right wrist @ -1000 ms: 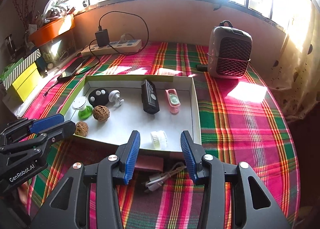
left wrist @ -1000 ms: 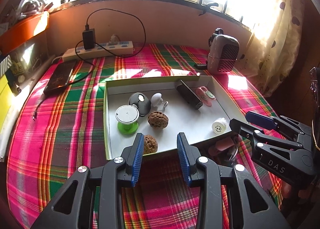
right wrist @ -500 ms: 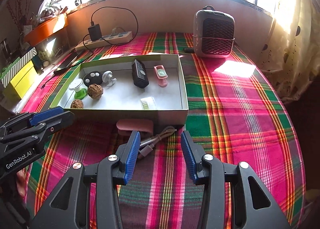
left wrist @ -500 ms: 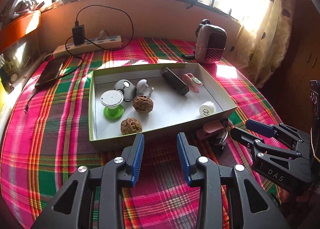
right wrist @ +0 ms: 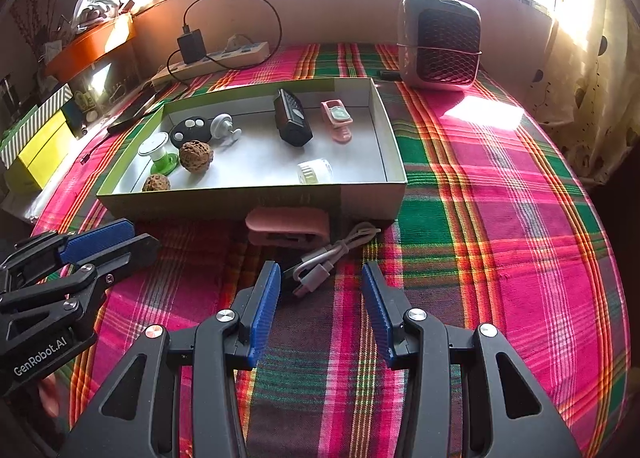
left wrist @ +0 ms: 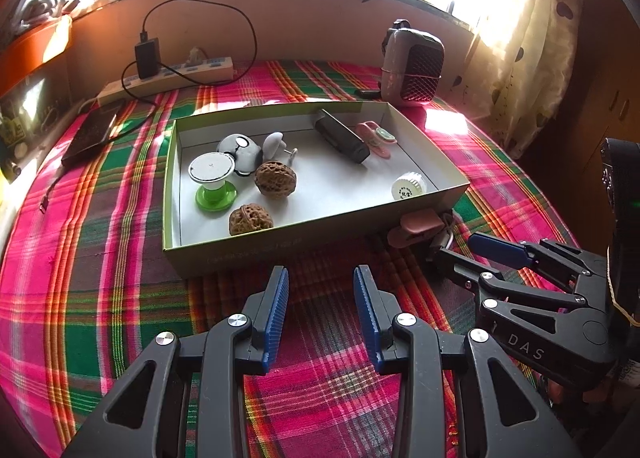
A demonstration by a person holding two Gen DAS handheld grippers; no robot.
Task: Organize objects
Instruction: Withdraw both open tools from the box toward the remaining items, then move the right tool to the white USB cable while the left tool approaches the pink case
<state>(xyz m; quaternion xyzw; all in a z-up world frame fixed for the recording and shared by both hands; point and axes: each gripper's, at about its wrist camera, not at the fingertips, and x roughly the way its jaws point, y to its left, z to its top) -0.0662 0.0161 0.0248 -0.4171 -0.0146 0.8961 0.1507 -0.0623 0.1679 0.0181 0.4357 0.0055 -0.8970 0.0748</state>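
A shallow open box point(left wrist: 304, 238) point(right wrist: 224, 204) sits on the plaid cloth. It holds two walnuts point(left wrist: 275, 179), a green-and-white spool point(left wrist: 212, 184), a black device point(right wrist: 292, 118), a pink clip point(right wrist: 338, 118), a white cap point(left wrist: 408, 187) and other small items. Against the box's front wall lie a pink case point(right wrist: 288, 230) point(left wrist: 416, 223) and a coiled white cable point(right wrist: 332, 254). My left gripper point(left wrist: 320, 278) point(right wrist: 140, 236) hangs open and empty over the cloth before the box. My right gripper point(right wrist: 320, 274) point(left wrist: 460, 248) is open and empty, just short of the cable.
A small heater point(right wrist: 440, 42) stands behind the box's right corner. A power strip with a charger point(left wrist: 168, 74) lies at the back wall, and a dark phone point(left wrist: 90, 134) lies at the left. Bare plaid cloth point(right wrist: 500, 218) stretches to the right of the box.
Both grippers have drawn back from the box and sunk; their tips now sit over the cloth in front of it. The pink case and cable now show fully before the right gripper.
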